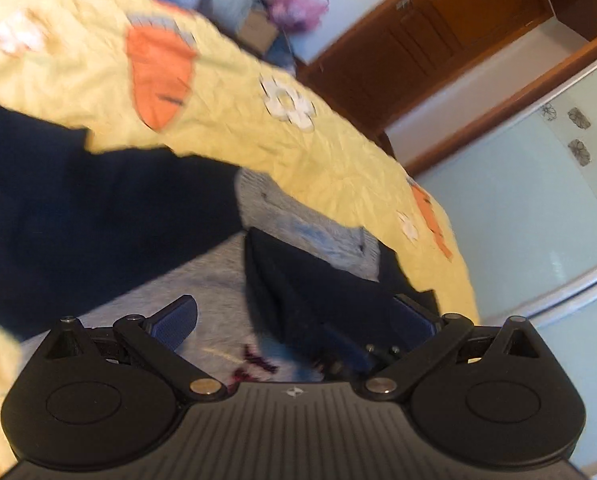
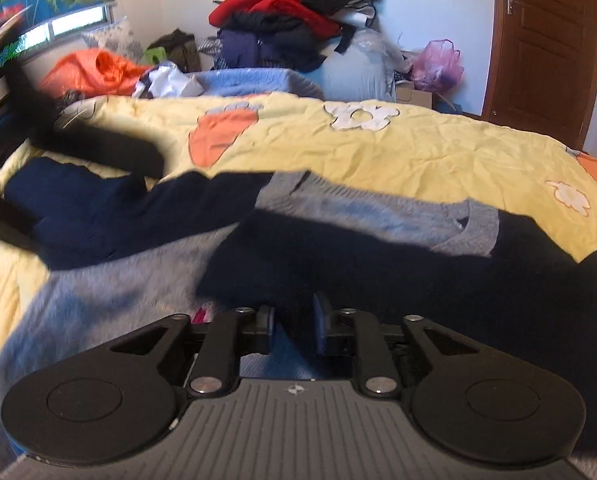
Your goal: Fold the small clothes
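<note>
While both grippers hang over the yellow quilt [image 2: 438, 148], a small grey sweater [image 2: 110, 292] with navy sleeves lies spread across it. At nine o'clock one navy sleeve [image 2: 98, 208] stretches out flat; toward three o'clock the other [image 2: 378, 256] is folded over the grey body. Left gripper [image 1: 294, 320] has its jaws wide apart, nothing pinched, a navy fold just ahead of them. Right gripper [image 2: 294, 322] stands partly open, pads clear of the dark cloth between them. A clothes pile [image 2: 290, 12] sits at twelve o'clock.
</note>
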Demonstrator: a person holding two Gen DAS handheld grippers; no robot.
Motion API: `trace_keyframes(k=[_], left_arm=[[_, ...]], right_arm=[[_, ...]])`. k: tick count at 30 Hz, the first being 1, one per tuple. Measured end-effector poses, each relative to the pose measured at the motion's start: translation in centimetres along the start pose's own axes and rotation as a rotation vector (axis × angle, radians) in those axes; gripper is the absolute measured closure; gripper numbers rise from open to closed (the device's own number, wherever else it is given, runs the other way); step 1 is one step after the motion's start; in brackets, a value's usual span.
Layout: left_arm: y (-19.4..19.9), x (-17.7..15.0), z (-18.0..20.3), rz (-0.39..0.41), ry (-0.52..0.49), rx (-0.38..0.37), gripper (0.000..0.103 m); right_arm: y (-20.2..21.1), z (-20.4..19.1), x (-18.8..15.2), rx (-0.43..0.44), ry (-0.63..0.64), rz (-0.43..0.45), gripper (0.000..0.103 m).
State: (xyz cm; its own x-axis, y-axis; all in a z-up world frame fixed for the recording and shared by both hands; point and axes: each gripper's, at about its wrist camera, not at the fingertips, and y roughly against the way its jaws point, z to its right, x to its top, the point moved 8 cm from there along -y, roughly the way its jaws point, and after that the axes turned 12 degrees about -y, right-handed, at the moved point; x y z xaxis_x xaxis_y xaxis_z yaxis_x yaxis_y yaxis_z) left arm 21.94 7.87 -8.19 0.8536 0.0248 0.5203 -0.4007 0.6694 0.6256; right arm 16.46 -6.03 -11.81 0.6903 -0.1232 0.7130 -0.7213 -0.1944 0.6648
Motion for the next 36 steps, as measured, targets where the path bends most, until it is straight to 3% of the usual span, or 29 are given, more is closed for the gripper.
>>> trace_keyframes(k=[1, 2, 4, 9, 13, 16, 17, 18, 19, 20, 21, 22, 23, 25, 29, 31, 33, 36], left_arm=[[-0.5, 0.3, -0.1, -0.013, 0.027, -0.020, 0.000], [-1.1, 0.5, -0.1, -0.027, 0.047, -0.040, 0.000], [-2.6, 0.8, -0.1, -0.065, 0.070, -0.078, 0.000], [-6.3, 0.3, -1.2, -0.164, 0.165, -0.090, 0.000], [-7.2, 0.7, -1.7, -0.136, 0.210, -0.154, 0.000], [-7.6, 0.9, -1.9, -0.140, 0.259, -0.174, 0.003], [-7.7, 1.0, -1.9, -0.152, 0.255, -0.165, 0.019], [-7.8, 0.9, -2.0, -0.170, 0.244, -0.150, 0.052], [-8.0, 0.7, -2.1, -0.190, 0.245, -0.133, 0.065], [-8.1, 0.5, -2.4, -0.202, 0.248, -0.116, 0.074], [-8.3, 0.3, -2.6, -0.207, 0.240, -0.104, 0.079], [-8.4, 0.1, -2.8, -0.209, 0.235, -0.101, 0.084], [-8.4, -0.1, -3.0, -0.211, 0.231, -0.098, 0.092], [-8.2, -0.2, -3.2, -0.197, 0.212, -0.098, 0.094], [-7.2, -0.1, -3.1, -0.153, 0.166, -0.067, 0.095], [-6.3, 0.2, -3.1, -0.130, 0.159, -0.070, 0.095], [-5.0, 0.6, -3.3, -0.103, 0.147, -0.063, 0.095], [-3.7, 0.8, -4.3, -0.089, 0.122, -0.025, 0.095]], right_arm=[[0.8, 0.1, -0.2, -0.006, -0.001, 0.014, 0.033], [2.0, 0.4, -0.2, -0.028, -0.003, 0.054, 0.002], [4.1, 0.4, -0.4, -0.047, 0.013, 0.152, 0.000], [7.2, 1.7, -1.3, -0.117, 0.037, 0.213, 0.000], [8.4, 2.4, -1.8, -0.118, 0.031, 0.236, 0.000], [6.8, 2.6, -2.1, -0.155, 0.093, 0.167, 0.000], [6.1, 2.6, -1.6, -0.202, 0.118, 0.166, 0.001], [5.2, 2.7, -1.2, -0.260, 0.144, 0.183, 0.005], [4.8, 2.8, -0.9, -0.286, 0.165, 0.203, 0.011], [4.2, 3.1, -0.5, -0.292, 0.157, 0.204, 0.026], [3.5, 3.9, 0.0, -0.293, 0.110, 0.182, 0.039], [2.8, 4.8, 0.3, -0.294, 0.038, 0.151, 0.043], [2.2, 5.7, 0.4, -0.281, -0.040, 0.106, 0.045], [1.5, 7.1, 0.5, -0.221, -0.155, 0.083, 0.048], [2.3, 7.1, 0.3, -0.154, -0.220, 0.071, 0.052], [3.7, 6.7, 0.8, -0.118, -0.243, 0.100, 0.033], [5.4, 6.7, 1.8, -0.155, -0.249, 0.184, 0.000], [7.0, 6.7, 2.9, -0.209, -0.183, 0.277, 0.000]])
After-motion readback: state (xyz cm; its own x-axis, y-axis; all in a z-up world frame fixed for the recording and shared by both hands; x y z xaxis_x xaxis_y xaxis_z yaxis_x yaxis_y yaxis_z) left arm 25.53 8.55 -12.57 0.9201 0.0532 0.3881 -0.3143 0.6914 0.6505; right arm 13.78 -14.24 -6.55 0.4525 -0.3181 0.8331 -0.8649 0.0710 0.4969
